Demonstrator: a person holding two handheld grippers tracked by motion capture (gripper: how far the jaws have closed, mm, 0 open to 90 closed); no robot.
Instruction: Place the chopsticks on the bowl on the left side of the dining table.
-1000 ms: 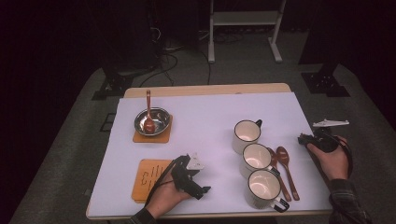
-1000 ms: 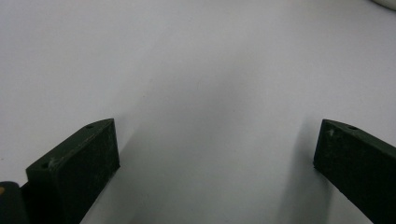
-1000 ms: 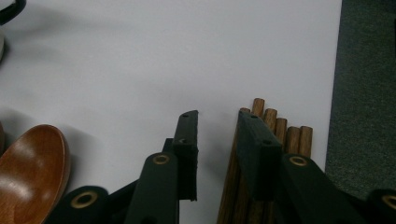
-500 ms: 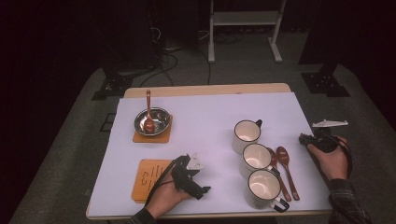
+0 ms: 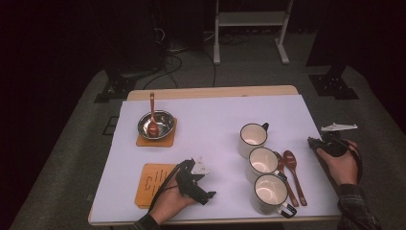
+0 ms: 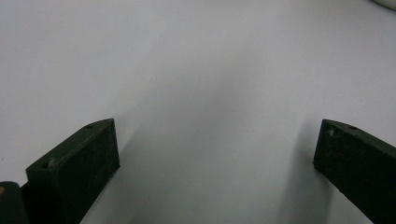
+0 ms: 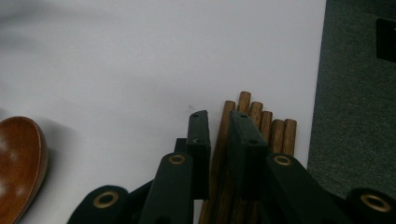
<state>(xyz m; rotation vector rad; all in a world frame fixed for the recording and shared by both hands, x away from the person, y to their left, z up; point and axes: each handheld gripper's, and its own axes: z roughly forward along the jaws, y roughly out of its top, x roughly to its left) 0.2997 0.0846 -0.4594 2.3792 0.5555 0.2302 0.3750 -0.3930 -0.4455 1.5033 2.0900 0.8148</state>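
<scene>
Right gripper (image 7: 218, 122): seen at the right edge of the high view (image 5: 317, 142), held low over the table's right border; its jaws are drawn narrow and have just been closing, with one wooden stick running up the slim gap between them. Whether the pads press on it cannot be told.
Sticks (image 7: 261, 125): a bundle of round brown sticks is laid side by side at lower centre of the right gripper view, their ends fanned just beside the white table's edge.
Right hand (image 5: 341, 160): it is wrapped around the gripper body at lower right of the high view, the forearm and dark sleeve entering from the bottom corner, the gripper pointed up and left.
Left gripper (image 5: 207, 184): it is rested low at bottom centre of the high view, just right of an orange mat (image 5: 148, 182); its jaws are spread wide over bare white table (image 6: 196, 70), nothing between them.
Left hand (image 5: 167, 203): it is laid near the table's front edge, the wrist coming up from the bottom.
Spoon (image 7: 18, 163): a brown wooden bowl is seen at lower left of the right gripper view, apart from the jaws.
Mugs (image 5: 262, 160): three white ones are lined diagonally at centre right of the high view.
</scene>
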